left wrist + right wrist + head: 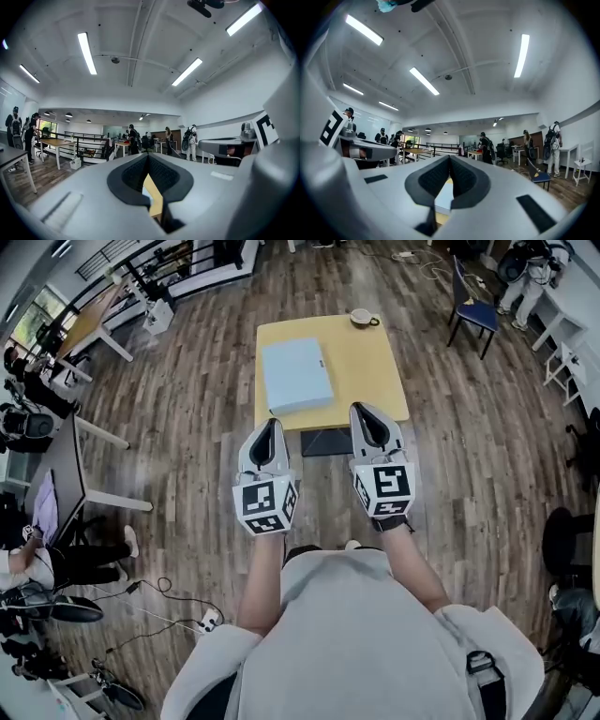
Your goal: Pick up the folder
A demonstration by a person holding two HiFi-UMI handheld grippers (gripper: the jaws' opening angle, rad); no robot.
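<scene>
- Table (375,362): yellow, ahead of the person
- Folder (296,375): pale blue, flat on the table's left half
- Left gripper (272,422): at the near edge, jaws together, empty
- Right gripper (362,409): likewise closed, empty
- Cup (360,317): far edge

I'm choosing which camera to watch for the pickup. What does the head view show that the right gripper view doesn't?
Head view only: the whole folder lying flat on the yellow table, a cup at the table's far edge, and the person's arms. Right gripper view only: the ceiling and its strip lights, and the right gripper with its shut jaws seen from behind. Both: the blue chair, the left gripper, and other people in the room.
</scene>
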